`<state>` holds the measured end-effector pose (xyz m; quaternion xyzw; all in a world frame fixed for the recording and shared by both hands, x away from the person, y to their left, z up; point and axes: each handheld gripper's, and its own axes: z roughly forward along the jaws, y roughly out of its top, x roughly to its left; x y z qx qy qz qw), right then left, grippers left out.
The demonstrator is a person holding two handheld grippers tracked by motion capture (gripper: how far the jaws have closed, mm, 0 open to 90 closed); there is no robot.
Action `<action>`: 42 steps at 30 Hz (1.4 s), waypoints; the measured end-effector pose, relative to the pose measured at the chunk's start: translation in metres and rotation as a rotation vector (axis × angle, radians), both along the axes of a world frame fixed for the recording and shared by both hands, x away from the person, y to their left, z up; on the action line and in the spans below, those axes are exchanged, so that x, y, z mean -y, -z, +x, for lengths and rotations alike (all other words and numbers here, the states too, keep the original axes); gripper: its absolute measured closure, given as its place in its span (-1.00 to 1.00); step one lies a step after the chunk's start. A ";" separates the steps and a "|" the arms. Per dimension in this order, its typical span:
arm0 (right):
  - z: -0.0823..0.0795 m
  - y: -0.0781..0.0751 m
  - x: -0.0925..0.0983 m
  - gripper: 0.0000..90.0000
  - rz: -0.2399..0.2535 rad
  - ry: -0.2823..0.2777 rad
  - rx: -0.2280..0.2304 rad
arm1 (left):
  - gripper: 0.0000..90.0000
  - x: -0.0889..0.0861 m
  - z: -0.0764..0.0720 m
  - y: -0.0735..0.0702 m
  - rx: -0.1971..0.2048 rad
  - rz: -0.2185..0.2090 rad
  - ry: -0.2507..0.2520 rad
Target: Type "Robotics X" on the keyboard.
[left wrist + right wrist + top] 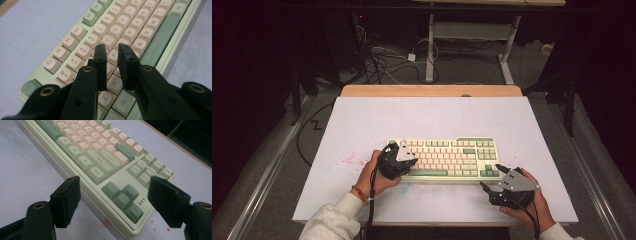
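A cream and green keyboard [447,157] lies flat on the white table top. My left gripper [407,158] hangs over its left end. In the left gripper view that gripper [112,48] stands just above the letter keys [122,30], its jaws a narrow gap apart with nothing pinched between them. My right gripper [490,176] rests at the keyboard's near right corner. In the right gripper view it [113,183] is wide open, and the green arrow keys [123,198] lie between and beyond its pads without touching them.
The white table top [412,120] has a wooden far edge [432,90]. Faint red specks [347,160] mark the surface left of the keyboard. Cables [382,60] and a desk's legs [430,50] stand on the floor behind the table.
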<state>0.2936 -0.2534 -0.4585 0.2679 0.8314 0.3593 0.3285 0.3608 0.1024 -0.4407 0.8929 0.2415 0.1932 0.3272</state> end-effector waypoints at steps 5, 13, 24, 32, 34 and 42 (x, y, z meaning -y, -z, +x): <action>0.000 0.000 0.000 -0.41 -0.003 -0.001 -0.001 | 0.52 -0.001 -0.001 0.000 0.013 -0.005 0.016; 0.000 0.000 0.001 -0.41 -0.002 -0.001 0.000 | 0.25 -0.004 -0.003 0.000 0.041 0.000 0.004; 0.000 -0.001 0.001 -0.41 0.001 -0.002 0.005 | -0.47 -0.019 -0.018 0.002 0.131 -0.019 -0.037; 0.000 -0.001 0.001 -0.41 0.005 -0.001 0.005 | -0.56 -0.037 -0.029 0.009 0.151 -0.021 -0.046; 0.000 -0.001 0.001 -0.41 0.004 -0.005 0.007 | -0.56 -0.040 -0.031 0.010 0.149 -0.017 -0.051; 0.000 -0.001 0.001 -0.41 0.012 -0.004 0.003 | -0.56 -0.056 -0.039 0.019 0.160 -0.008 -0.070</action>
